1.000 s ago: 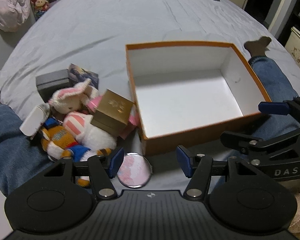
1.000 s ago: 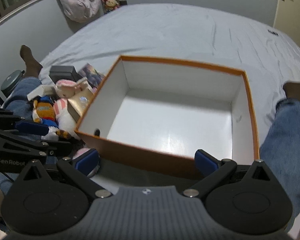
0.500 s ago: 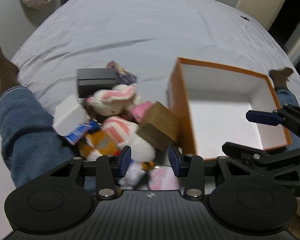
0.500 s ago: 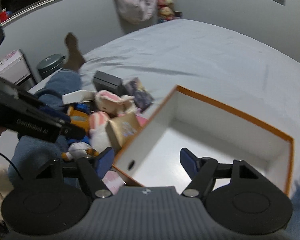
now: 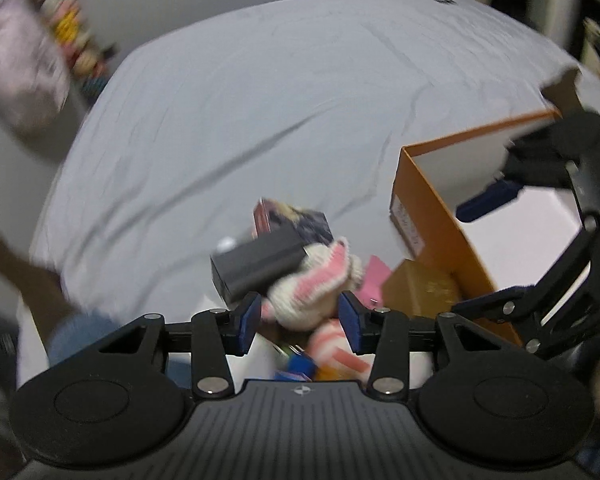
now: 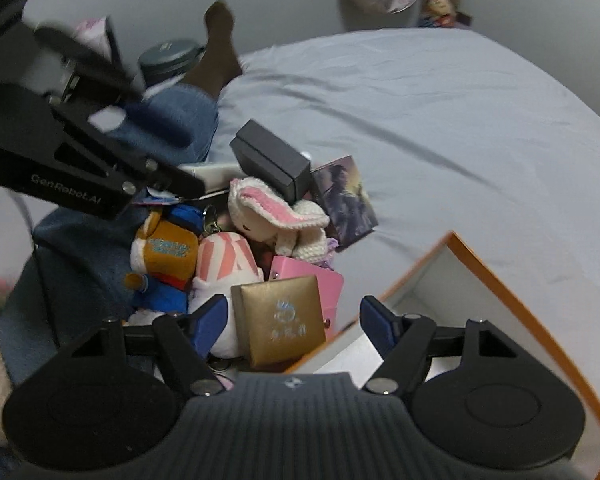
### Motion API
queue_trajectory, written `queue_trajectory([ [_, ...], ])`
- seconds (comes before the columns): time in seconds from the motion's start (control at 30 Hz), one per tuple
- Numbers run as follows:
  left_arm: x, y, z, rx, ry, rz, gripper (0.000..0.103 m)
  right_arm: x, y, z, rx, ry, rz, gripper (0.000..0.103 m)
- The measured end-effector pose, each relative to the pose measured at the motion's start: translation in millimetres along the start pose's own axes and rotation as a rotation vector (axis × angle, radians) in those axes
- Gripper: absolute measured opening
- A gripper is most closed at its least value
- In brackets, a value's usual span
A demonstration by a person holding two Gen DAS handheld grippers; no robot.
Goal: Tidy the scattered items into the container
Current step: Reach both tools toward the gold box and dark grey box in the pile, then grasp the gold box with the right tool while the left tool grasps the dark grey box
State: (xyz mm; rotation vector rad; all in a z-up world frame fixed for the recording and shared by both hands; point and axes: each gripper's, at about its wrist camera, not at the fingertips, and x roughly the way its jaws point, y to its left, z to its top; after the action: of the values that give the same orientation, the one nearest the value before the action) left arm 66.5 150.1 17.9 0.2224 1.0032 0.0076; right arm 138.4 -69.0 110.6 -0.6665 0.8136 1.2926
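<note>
Clutter sits in one heap on the grey bed, pressed against the near corner of the orange box. Box is open-topped, white inside, empty as far as seen; its long axis runs away to the right in the right wrist view. Gold box lies flat, tilted, touching the orange wall. Pink case lies under and behind it. Bunny rests on top of the heap, ears pointing right. Black box lies at the far edge, long axis slanting down to the right, with a photo card beside it. Orange plush and striped plush lie on the left, against a denim leg.

Left tool: jaws at medium width and opening, bunny framed between them, pads not pressing.
Right tool: wide, hovering over the gold box, not gripping.

Open sheet lies beyond the heap and the box, well clear.
</note>
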Motion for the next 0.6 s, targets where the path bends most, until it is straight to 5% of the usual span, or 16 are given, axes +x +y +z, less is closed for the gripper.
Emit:
queue_trajectory([
  [0.23,28.8,7.4,11.8,0.227,0.006,-0.004,0.056,35.4,-7.7,22.7,-0.073,0.119,0.065,0.078],
  [0.6,69.9,6.8,19.1,0.587,0.147,-0.017,0.063,69.6,-8.0,31.4,-0.148,0.243,0.116,0.081],
])
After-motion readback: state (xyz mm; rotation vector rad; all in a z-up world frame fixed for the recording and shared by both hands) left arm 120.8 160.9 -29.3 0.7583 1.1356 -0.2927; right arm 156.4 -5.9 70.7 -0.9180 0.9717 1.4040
